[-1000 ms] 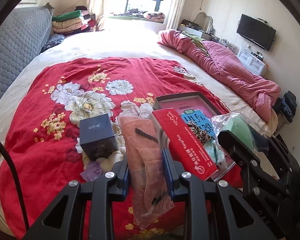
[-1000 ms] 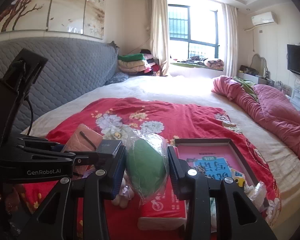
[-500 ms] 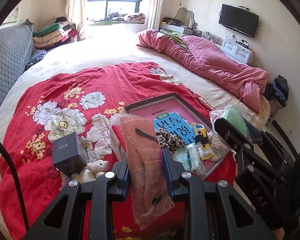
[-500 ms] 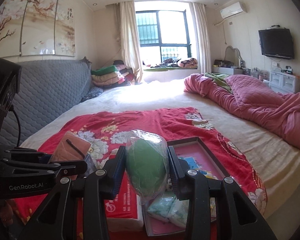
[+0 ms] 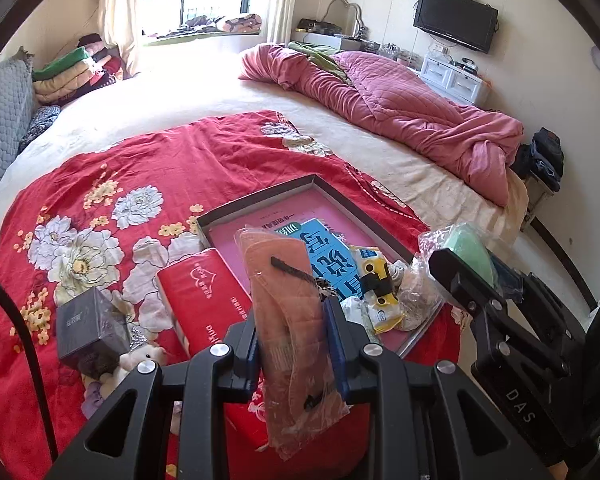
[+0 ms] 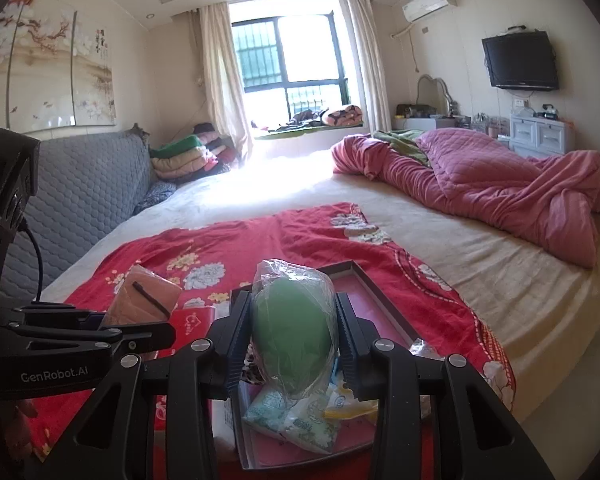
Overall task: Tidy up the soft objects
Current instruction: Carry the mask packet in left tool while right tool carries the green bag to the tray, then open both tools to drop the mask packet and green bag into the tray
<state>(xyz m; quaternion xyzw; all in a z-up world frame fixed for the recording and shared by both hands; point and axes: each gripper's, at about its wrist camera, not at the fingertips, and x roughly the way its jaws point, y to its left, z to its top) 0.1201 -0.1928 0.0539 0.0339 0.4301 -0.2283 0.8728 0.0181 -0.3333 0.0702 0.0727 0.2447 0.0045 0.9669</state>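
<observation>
Left gripper point(image 5: 293, 322) clamps a bagged pink cloth point(image 5: 288, 320), right gripper point(image 6: 295, 326) a bagged green sponge point(image 6: 294, 336), above a cluttered tray point(image 5: 260, 198) beside a red packet point(image 5: 204, 296)

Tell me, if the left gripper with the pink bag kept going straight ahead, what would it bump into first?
Probably the blue book lying in the shallow tray. The left gripper, shut on the pink packet, points down toward it. The packet hides the leopard-print item just ahead, so depth is uncertain.

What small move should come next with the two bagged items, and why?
Probably lower the right gripper and release the bagged green sponge into the tray; it already hangs over it, while the left gripper holds the pink packet at its near edge.
</observation>
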